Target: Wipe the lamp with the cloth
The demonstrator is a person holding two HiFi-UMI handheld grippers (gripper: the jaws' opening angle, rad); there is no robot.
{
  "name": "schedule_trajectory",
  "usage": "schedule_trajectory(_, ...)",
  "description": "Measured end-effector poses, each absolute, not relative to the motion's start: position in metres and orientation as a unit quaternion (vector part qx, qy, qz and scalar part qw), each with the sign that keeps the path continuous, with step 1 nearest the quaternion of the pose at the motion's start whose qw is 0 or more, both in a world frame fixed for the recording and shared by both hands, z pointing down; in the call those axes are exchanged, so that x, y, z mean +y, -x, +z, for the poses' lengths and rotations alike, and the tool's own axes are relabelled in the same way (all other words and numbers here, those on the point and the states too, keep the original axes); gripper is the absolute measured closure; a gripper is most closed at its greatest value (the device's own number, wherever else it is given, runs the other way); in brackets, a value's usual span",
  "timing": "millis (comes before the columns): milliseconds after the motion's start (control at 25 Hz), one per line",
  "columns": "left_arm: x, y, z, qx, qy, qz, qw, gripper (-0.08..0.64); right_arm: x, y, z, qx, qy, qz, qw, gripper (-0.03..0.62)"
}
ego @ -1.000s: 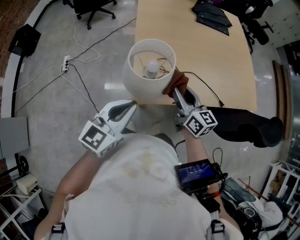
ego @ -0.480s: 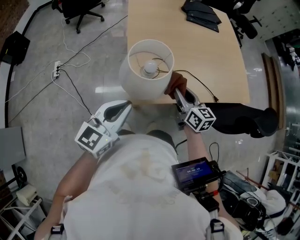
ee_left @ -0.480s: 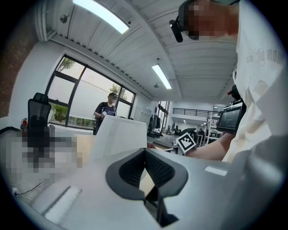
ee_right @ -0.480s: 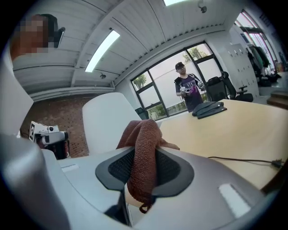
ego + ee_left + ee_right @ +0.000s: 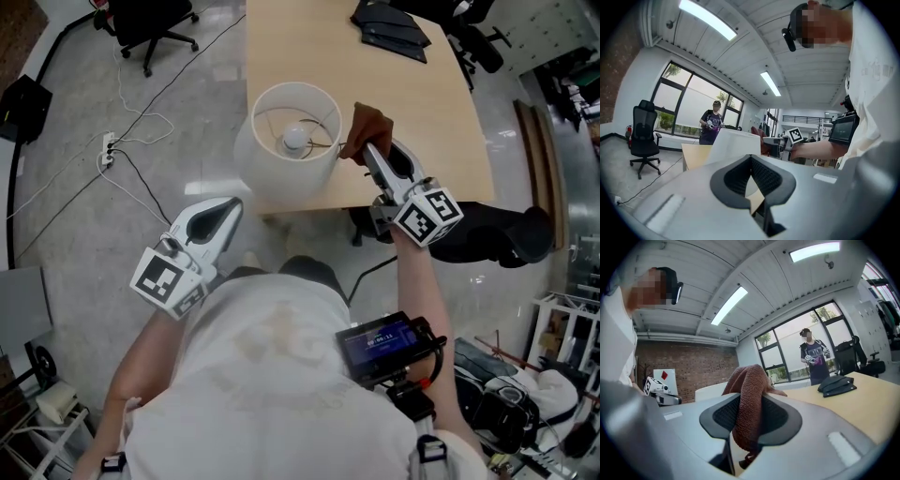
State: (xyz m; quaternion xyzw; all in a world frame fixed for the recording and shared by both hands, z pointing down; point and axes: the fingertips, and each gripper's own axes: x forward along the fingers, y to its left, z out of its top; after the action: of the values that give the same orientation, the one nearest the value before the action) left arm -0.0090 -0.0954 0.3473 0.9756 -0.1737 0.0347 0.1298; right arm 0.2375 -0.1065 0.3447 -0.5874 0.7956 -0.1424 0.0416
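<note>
The lamp's white shade (image 5: 281, 169) stands at the near edge of the wooden table (image 5: 412, 103), its bulb (image 5: 297, 139) showing inside. My right gripper (image 5: 365, 148) is shut on a bunched brown cloth (image 5: 368, 124), which sits at the shade's upper right rim. In the right gripper view the cloth (image 5: 750, 399) hangs between the pads, with the shade (image 5: 710, 392) low at left. My left gripper (image 5: 236, 202) hovers off the table, short of the shade's near left side, shut with nothing in it. In the left gripper view the shade (image 5: 733, 145) rises just past its closed tips.
Black folded items (image 5: 392, 26) lie at the table's far end. A long black object (image 5: 497, 234) juts out right of my right arm. Cables and a power strip (image 5: 108, 145) lie on the floor at left, beside an office chair (image 5: 141, 19). A person (image 5: 813, 357) stands beyond the table.
My right gripper has lifted the cloth from the shade's near right side up to its top rim. The left gripper has drifted a little left, away from the shade.
</note>
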Motion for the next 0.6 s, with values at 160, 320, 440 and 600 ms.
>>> schedule_trajectory(160, -0.108, 0.008, 0.348, -0.205, -0.969, 0.044, 0.130, 0.558, -0.123, -0.236, 0.320, 0.830, 0.544, -0.109, 0.049, 0.457)
schedule_trajectory(320, -0.121, 0.002, 0.338, -0.235, -0.963, 0.046, 0.121, 0.558, -0.138, -0.230, 0.315, 0.864, 0.495, -0.081, 0.031, 0.457)
schedule_trajectory(440, -0.130, -0.003, 0.329, -0.257, -0.958, 0.043, 0.118, 0.558, -0.147, -0.223, 0.324, 0.881, 0.468, -0.071, -0.005, 0.457)
schedule_trajectory(600, -0.142, -0.004, 0.326, -0.280, -0.952, 0.047, 0.115, 0.558, -0.155, -0.221, 0.336, 0.887, 0.454, -0.075, -0.035, 0.457)
